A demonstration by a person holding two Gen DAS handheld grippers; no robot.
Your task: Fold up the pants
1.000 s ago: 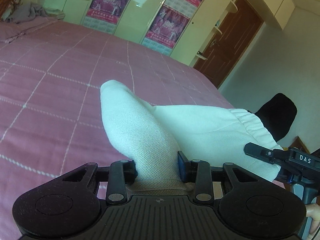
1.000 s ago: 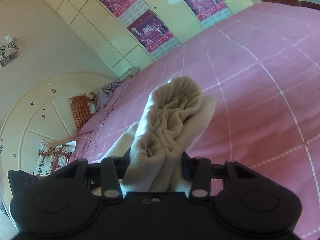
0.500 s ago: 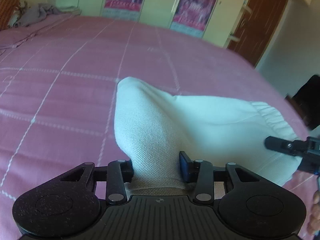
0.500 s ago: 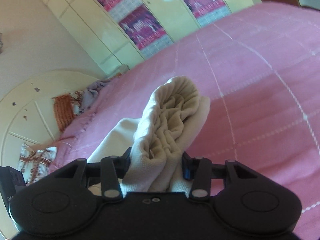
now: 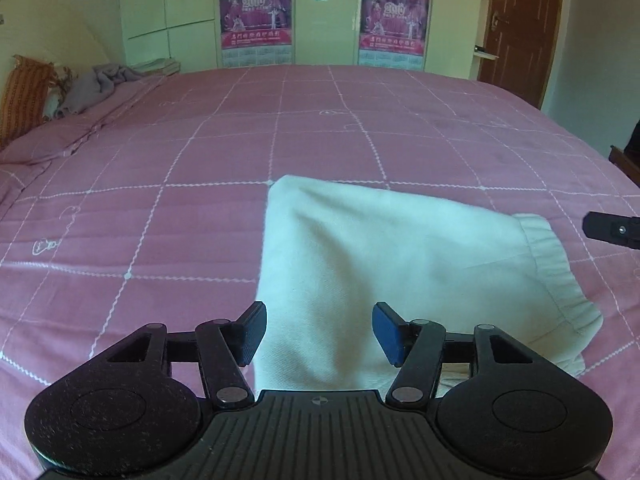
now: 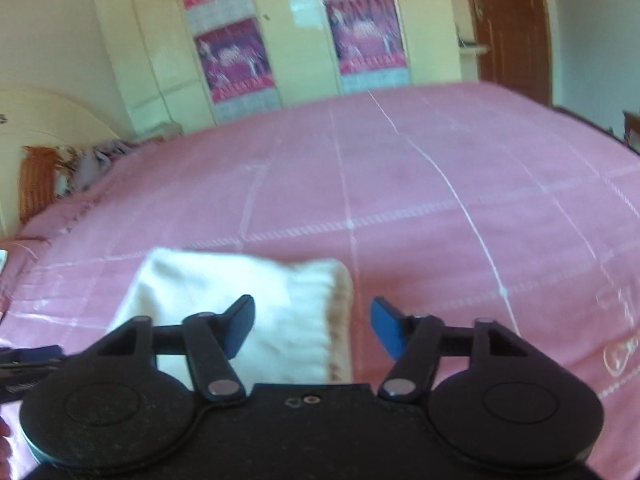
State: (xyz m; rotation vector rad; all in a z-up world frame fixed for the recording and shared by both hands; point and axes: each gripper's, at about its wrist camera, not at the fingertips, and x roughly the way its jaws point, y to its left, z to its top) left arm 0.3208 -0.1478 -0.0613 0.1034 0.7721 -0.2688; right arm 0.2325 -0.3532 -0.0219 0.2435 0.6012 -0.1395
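Note:
The white pants (image 5: 400, 264) lie folded in a flat bundle on the pink bed, waistband elastic to the right. My left gripper (image 5: 318, 332) is open, its fingers on either side of the bundle's near left corner, not pinching it. In the right wrist view the pants (image 6: 240, 304) lie low left of centre. My right gripper (image 6: 312, 328) is open over the bundle's right edge and holds nothing. A part of the right gripper (image 5: 612, 230) shows at the right edge of the left wrist view.
The pink checked bedspread (image 5: 240, 152) spreads wide around the pants. A grey cloth (image 5: 100, 84) and an orange pillow (image 5: 24, 96) lie at the far left. Wardrobe doors with posters (image 5: 256, 12) and a brown door (image 5: 520, 24) stand behind the bed.
Both grippers have opened and let go of the pants. The cloth has dropped flat onto the bed. Both grippers have levelled out and drawn back a little.

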